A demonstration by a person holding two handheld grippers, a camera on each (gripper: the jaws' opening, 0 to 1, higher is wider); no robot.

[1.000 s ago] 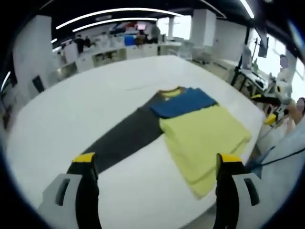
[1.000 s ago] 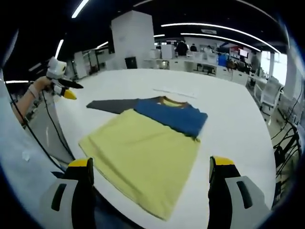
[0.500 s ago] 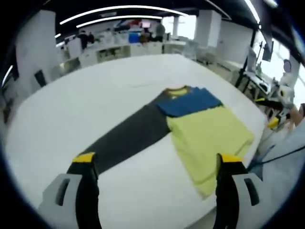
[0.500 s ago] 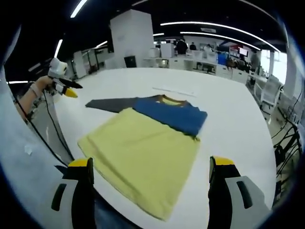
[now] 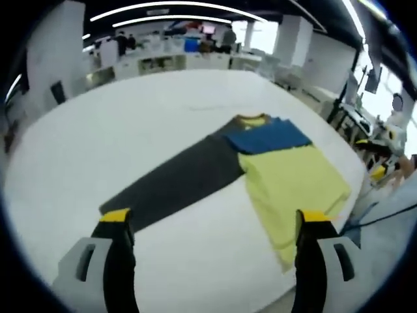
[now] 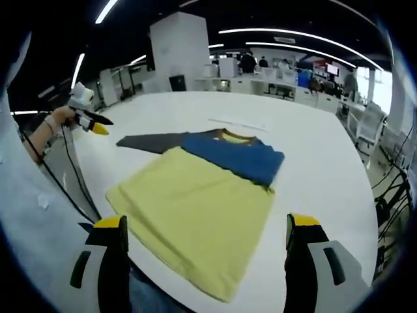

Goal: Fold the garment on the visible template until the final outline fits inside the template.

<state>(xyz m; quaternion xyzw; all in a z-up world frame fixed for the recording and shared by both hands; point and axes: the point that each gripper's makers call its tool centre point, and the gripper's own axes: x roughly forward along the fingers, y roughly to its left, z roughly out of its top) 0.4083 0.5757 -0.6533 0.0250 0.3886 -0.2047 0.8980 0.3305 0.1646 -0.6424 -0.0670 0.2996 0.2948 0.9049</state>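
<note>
A: How do the fingers stand?

B: In the left gripper view, the left gripper (image 5: 212,228) has its yellow-tipped fingers (image 5: 116,216) spread wide with nothing between them. The right gripper (image 6: 205,231) is the same in the right gripper view: spread, holding nothing, above the near edge of the tabletop (image 6: 313,163).

A: And the garment?

B: The garment (image 6: 202,189) lies flat on the white tabletop, ahead of both grippers and touching neither. Its body is yellow, with a blue band near a yellow collar. One dark grey sleeve (image 5: 172,182) stretches out straight across the tabletop, toward the left gripper.

A: Anything further out?

B: In the right gripper view, a hand (image 6: 55,117) holds the left gripper off the tabletop's left side. Desks and ceiling strip lights fill the room behind.
</note>
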